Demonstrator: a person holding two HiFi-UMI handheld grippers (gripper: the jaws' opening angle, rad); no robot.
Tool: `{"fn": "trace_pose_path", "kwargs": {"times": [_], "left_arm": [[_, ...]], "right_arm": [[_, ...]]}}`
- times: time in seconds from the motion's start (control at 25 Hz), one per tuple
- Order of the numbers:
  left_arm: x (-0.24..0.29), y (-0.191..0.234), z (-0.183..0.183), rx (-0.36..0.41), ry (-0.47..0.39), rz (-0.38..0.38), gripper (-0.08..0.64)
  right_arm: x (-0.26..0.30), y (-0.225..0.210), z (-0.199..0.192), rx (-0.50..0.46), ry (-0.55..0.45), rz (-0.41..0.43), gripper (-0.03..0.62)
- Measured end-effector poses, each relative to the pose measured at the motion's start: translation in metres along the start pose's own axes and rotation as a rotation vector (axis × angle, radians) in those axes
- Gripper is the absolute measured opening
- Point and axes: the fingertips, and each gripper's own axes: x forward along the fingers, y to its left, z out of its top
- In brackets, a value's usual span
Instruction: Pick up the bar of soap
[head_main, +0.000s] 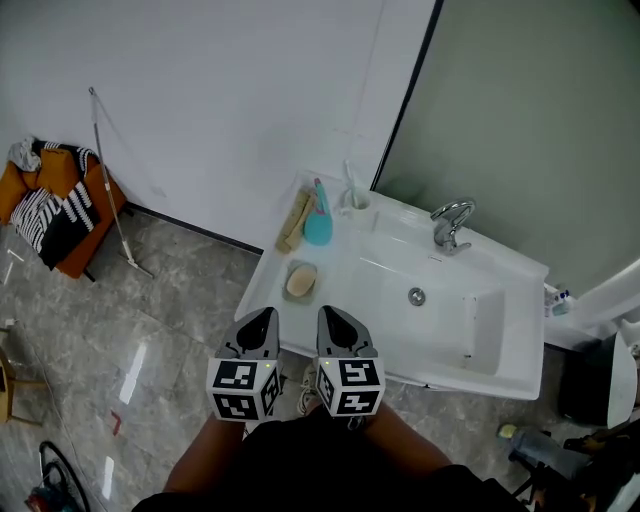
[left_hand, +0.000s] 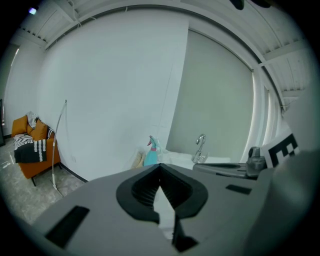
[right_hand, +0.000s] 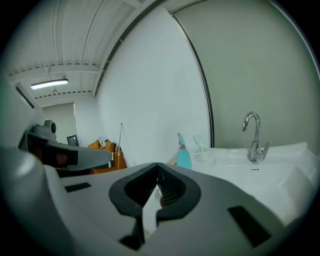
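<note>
The left claw (head_main: 260, 318) and right claw (head_main: 335, 318) are shut and empty, so we should open one wide before reaching the tan oval bar of soap (head_main: 301, 280).

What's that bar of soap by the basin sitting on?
The bar of soap lies in a greyish soap dish on the white sink's ledge. Only the dish's rim shows; the soap covers its middle.

Head view steep down over sink (head_main: 450, 340) — gripper views low, share faucet (right_hand: 255, 135).
</note>
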Motion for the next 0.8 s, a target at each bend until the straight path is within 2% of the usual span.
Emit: {"fn": "trace_pose_path", "kwargs": {"times": [0.44, 0.8], "left_arm": [[0.049, 0.023, 0.019, -0.040, 0.026, 0.037, 0.006], [0.090, 0.026, 0.035, -0.037, 0.034, 0.062, 0.006]], "right_arm": [[0.059, -0.022, 0.002, 0.031, 0.088, 0.026, 0.007], [0.098, -0.038, -0.008, 0.078, 0.166, 0.073, 0.007]]}}
